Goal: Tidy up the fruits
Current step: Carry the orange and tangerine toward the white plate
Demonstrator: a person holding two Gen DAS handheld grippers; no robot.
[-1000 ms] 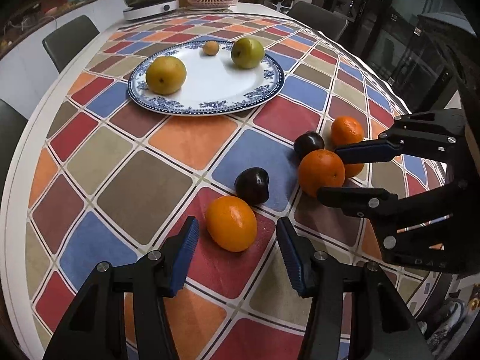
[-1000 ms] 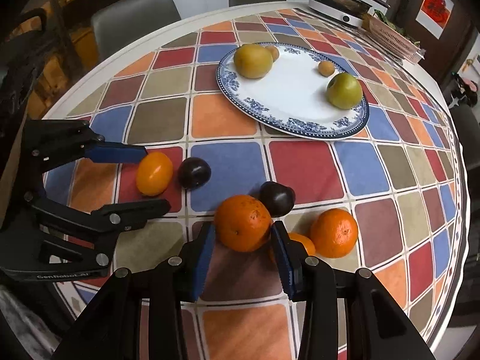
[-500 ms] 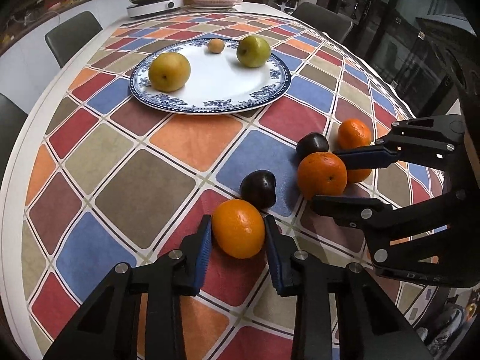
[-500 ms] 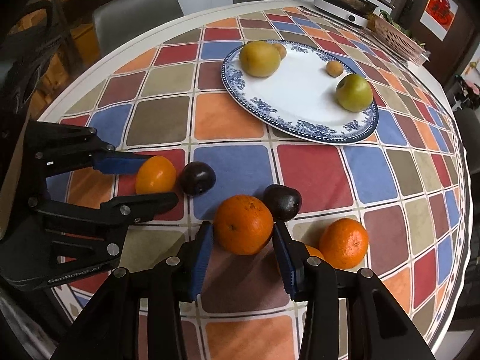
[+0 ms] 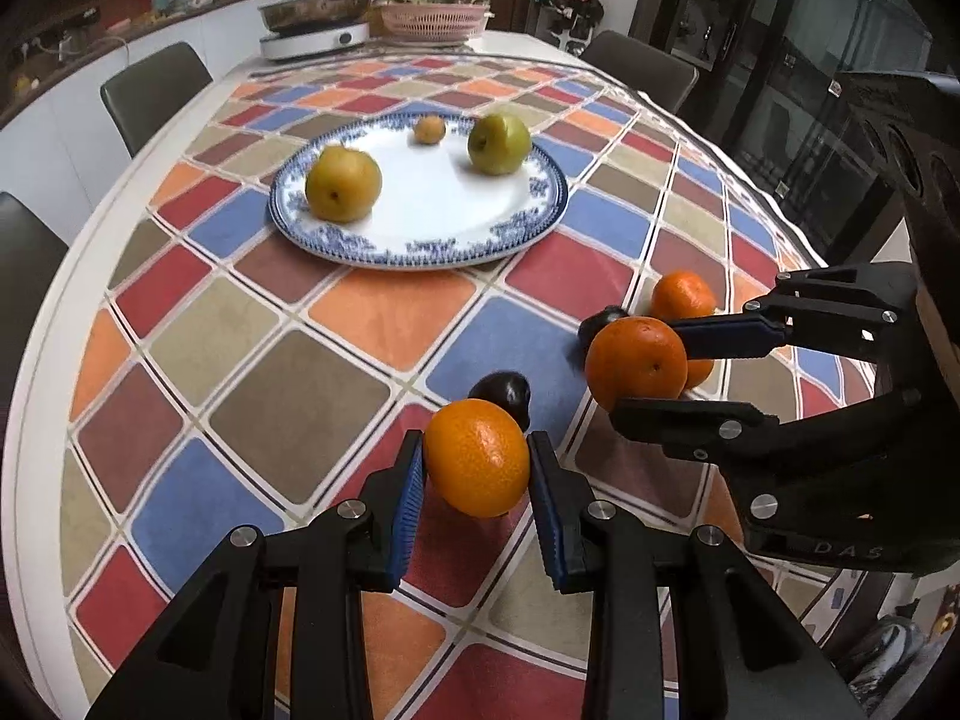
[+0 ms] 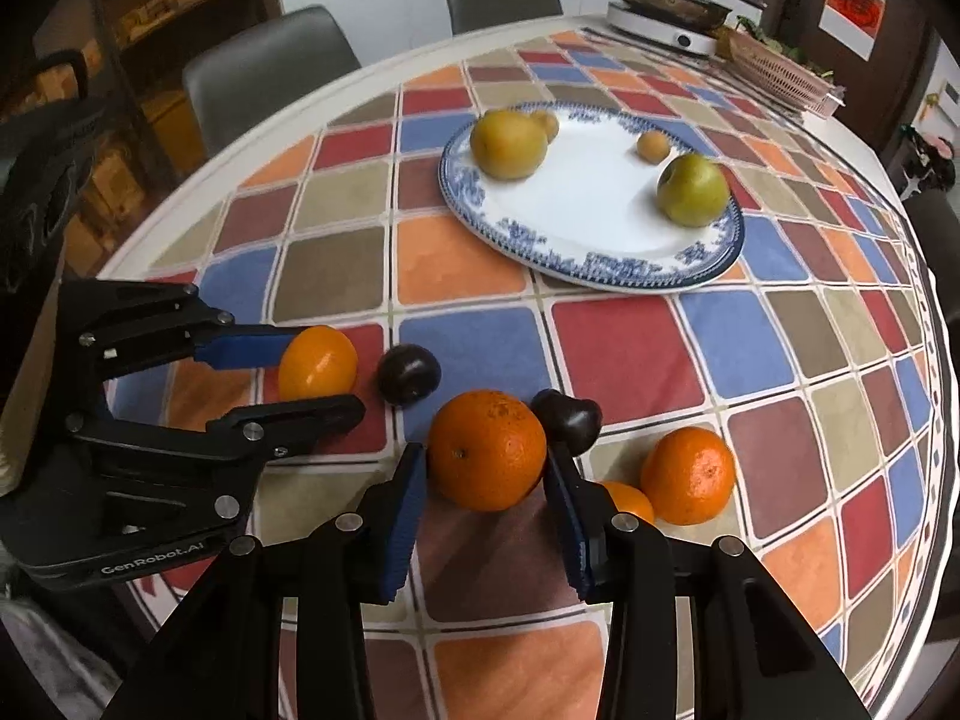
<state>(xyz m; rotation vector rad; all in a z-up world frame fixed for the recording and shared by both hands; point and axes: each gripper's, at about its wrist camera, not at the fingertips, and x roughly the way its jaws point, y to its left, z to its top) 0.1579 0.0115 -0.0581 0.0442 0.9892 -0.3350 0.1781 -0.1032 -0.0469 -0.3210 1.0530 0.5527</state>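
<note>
Landmark: the round white plate with a blue patterned rim on the chequered tablecloth; every place below is given from it.
Left gripper: blue pads pinching a smooth yellow-orange citrus fruit, well short of the plate on the near side.
Right gripper: pads pinching a rougher, deeper-orange round orange, also near-side of the plate.
On the plate: a yellow-brown pear, a green apple and a small tan fruit.
Loose fruit: a dark plum and a second dark plum lie between the grippers and the plate; two more oranges, one round, sit further out to the right.
Step in hand: both fruits appear gripped; the carry to the plate is judged to be starting.
Next move: clear the plums, then release on bare white centre so nothing rolls.
Change: a second ago the left gripper stood wide around its fruit; half a second ago it had narrowed, and now it clamps. The plate looms closer in both views.
</note>
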